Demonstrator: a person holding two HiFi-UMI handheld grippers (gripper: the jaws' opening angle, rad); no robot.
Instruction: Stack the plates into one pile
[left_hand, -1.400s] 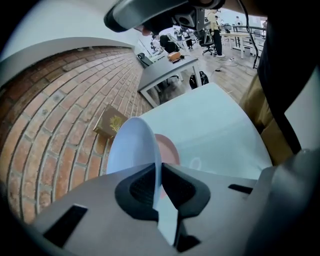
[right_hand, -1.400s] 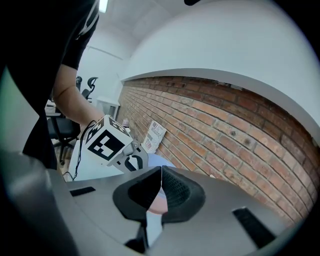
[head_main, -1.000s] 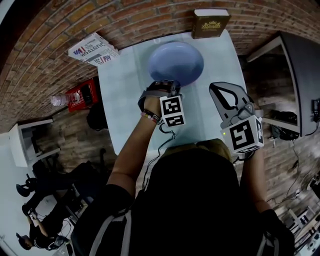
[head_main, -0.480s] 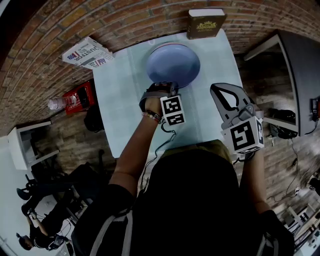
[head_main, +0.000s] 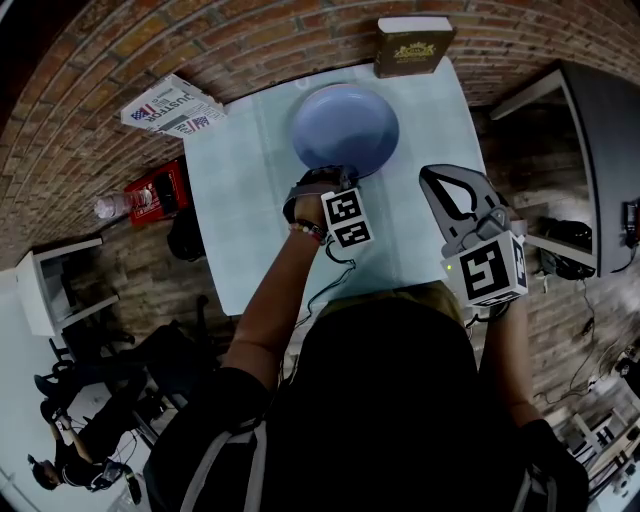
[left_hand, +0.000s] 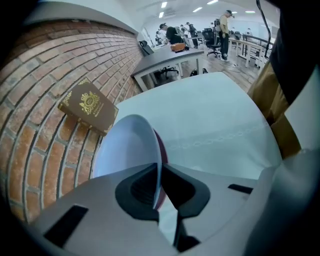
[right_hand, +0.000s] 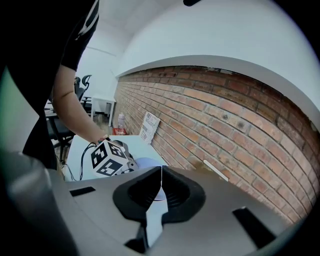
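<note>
The left gripper, its fingers hidden under hand and cube from above, has just been closing and pinches the blue plate by its near rim at the surface's far end. A dark red edge peeks from behind the plate, too little to identify. The right gripper has its fingers pressed together, empty.

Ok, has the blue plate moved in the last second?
Cannot tell: from the head view the blue plate lies as close to the book as before; any lowering wouldn't show from above.

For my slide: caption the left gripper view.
Left gripper, jaws just closed tighter, grips blue plate's rim; table, brown book beyond.
</note>
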